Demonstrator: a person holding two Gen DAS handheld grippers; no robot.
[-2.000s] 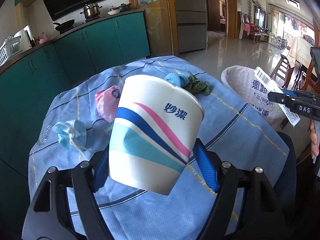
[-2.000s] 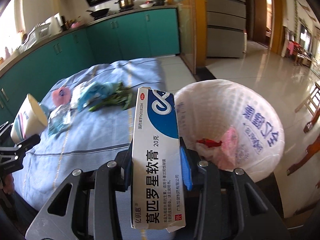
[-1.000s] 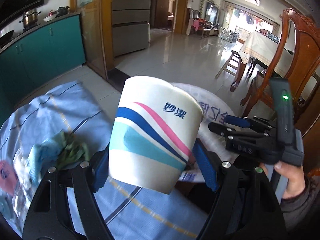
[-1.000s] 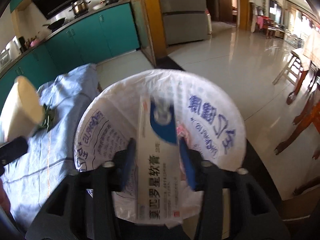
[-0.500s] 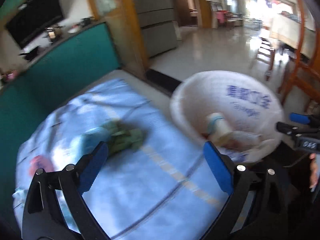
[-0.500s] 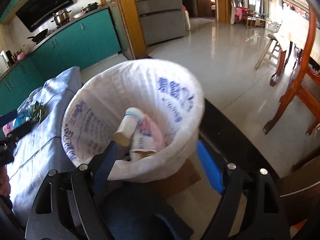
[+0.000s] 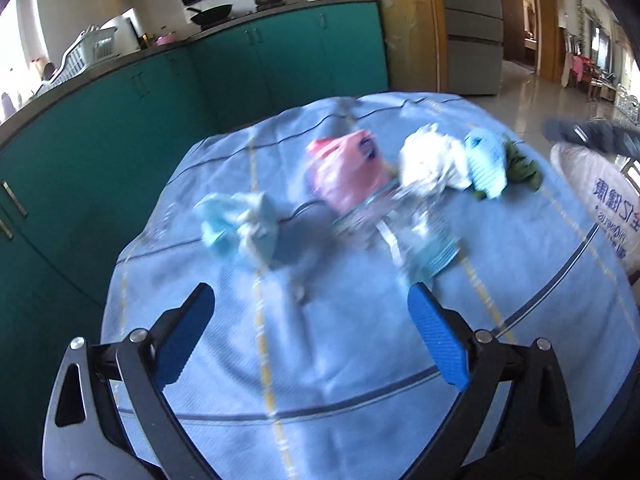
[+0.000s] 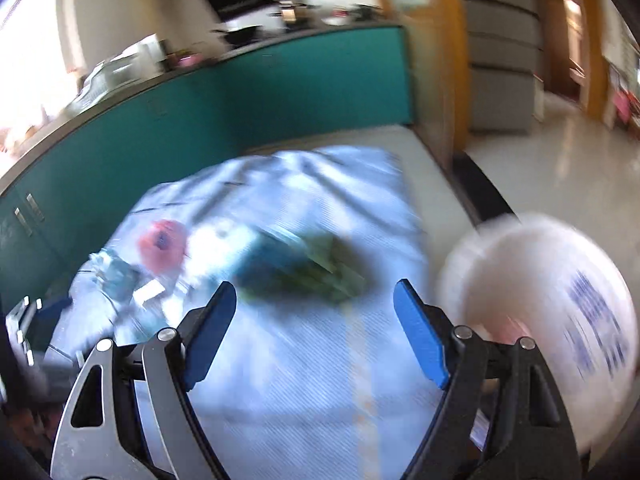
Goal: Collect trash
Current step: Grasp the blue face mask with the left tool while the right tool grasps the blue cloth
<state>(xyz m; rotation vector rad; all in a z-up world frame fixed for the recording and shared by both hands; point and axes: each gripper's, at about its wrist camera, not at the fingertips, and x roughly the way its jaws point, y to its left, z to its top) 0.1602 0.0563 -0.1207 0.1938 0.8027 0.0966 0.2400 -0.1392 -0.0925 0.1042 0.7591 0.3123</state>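
Your left hand-held gripper point(image 7: 310, 336) has its jaws wide apart with nothing between them, pointing down over the blue-clothed worktop point(image 7: 320, 380). Ahead of it, left to right: a pale blue crumpled wad point(image 7: 240, 228), a pink wrapper point(image 7: 348, 172), clear crinkled plastic point(image 7: 416, 224) just in front of the pink one, a white crumpled tissue point(image 7: 432, 164), a light blue scrap point(image 7: 486, 168) and a dark green scrap point(image 7: 522, 166) touching it. The white trash bag point(image 7: 600, 196) sits far right of that gripper. Your right hand-held gripper point(image 8: 316, 338) is also spread open and empty; the view is badly blurred. The green scrap shows just ahead between its fingers, the pink wrapper ahead-left, and the trash bag close on its right side. Bag contents: can't tell beyond a pinkish smear.
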